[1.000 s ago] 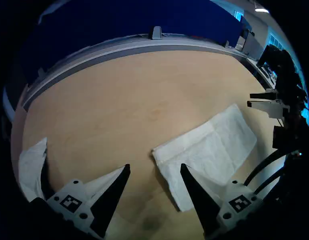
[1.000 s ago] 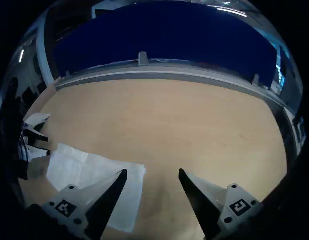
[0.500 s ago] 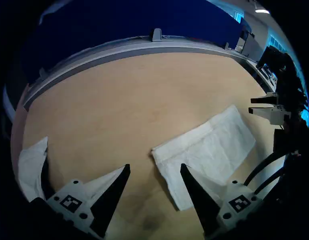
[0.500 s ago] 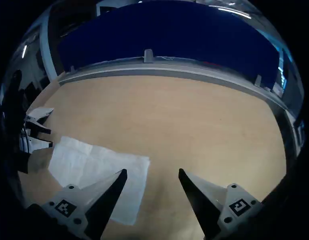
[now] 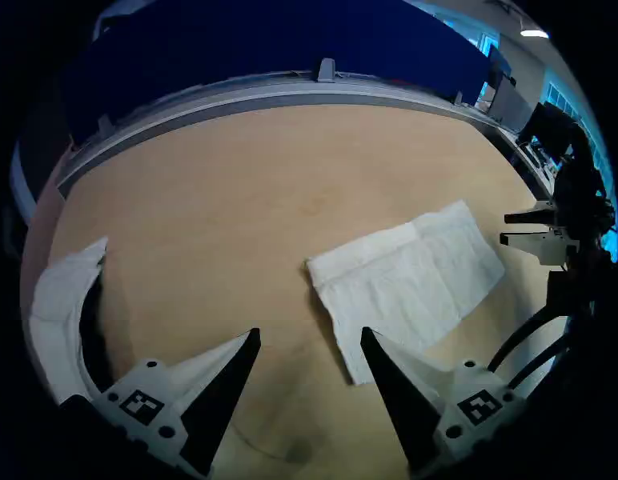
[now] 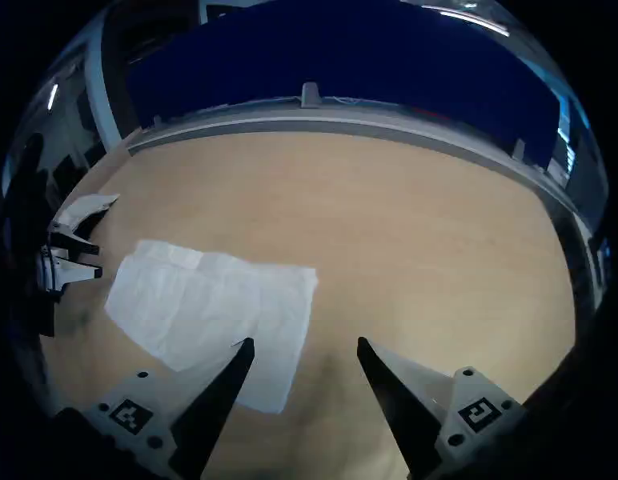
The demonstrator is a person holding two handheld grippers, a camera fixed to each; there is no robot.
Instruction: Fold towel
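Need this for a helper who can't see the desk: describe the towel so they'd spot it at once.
On the wooden table before the blue partition, the towel lies flat near the middle, a creased white rectangle. The other white cloth sits at the table's edge instead.

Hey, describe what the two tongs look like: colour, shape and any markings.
Both the left tongs and right tongs have two pointed, wedge-shaped fingers, black inside and light grey outside, each bearing a square black-and-white marker. Black cables curve nearby.
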